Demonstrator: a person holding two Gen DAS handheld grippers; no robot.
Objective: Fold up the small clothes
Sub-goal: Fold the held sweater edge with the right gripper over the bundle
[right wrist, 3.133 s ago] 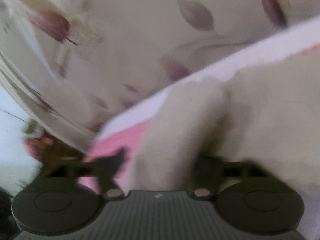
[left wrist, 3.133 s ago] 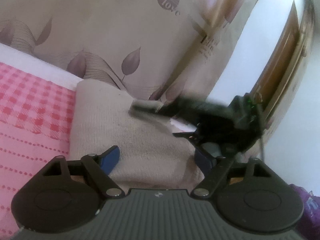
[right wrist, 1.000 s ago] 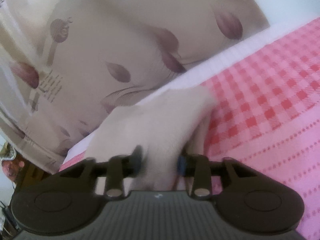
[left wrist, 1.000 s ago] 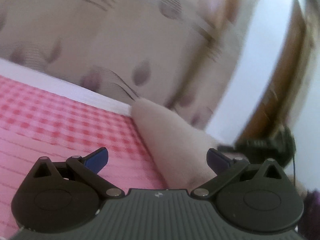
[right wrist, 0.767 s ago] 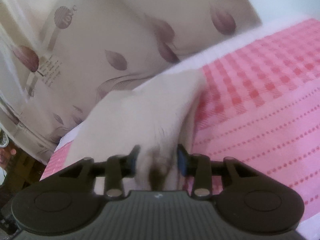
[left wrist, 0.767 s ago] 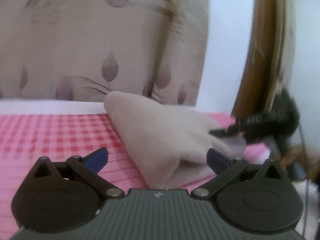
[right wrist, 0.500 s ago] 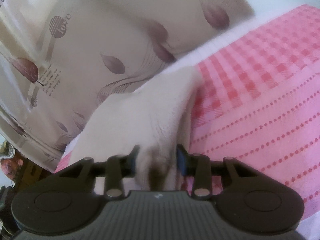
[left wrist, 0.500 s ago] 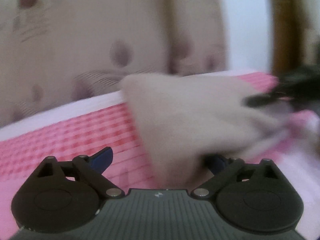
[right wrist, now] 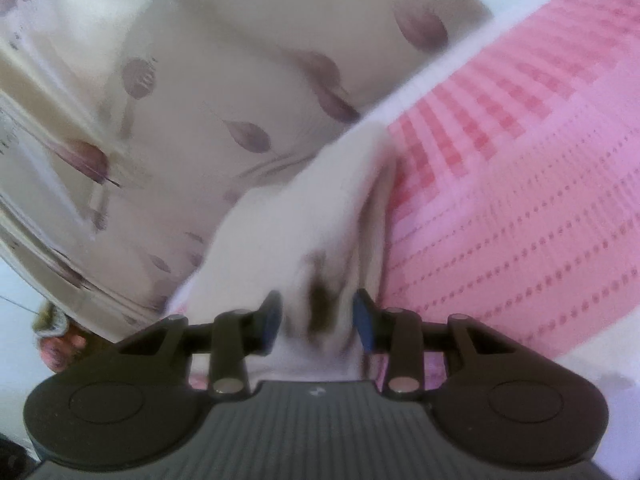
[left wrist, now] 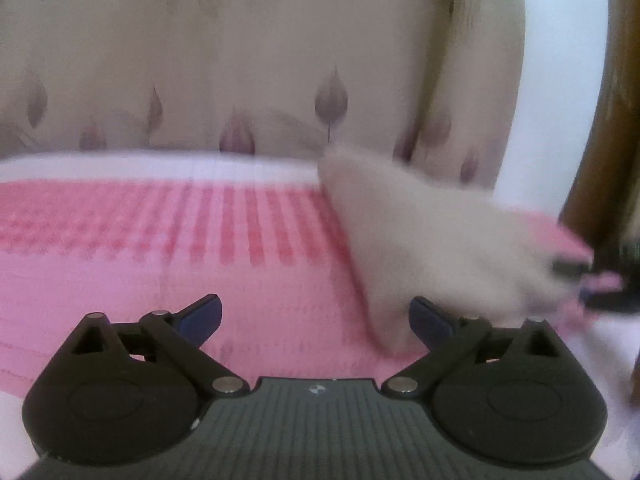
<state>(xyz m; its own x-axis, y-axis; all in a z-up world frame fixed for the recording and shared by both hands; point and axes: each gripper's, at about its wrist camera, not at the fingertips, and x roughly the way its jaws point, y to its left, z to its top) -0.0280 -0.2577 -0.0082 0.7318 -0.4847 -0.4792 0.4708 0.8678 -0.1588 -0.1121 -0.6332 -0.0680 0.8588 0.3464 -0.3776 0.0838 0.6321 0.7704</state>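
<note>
Beige garment (left wrist: 432, 240) on pink bedspread (left wrist: 160, 248), part-folded. Right tongs (right wrist: 318, 318) grip its bunched edge; left tongs (left wrist: 316, 318) spread wide, empty beside it. Final fold, flattening left.

Beige garment (right wrist: 304, 216) — bunched, apparently folded — lying on the pink checked cloth (right wrist: 520, 184).

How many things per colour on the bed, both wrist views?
Beige: 1, the folded garment, pinched by the right gripper.
Pink: 1, the checked bedspread under it.
Black with blue fingers: 2, counting the left gripper, open beside the garment.
Total: 4
</note>
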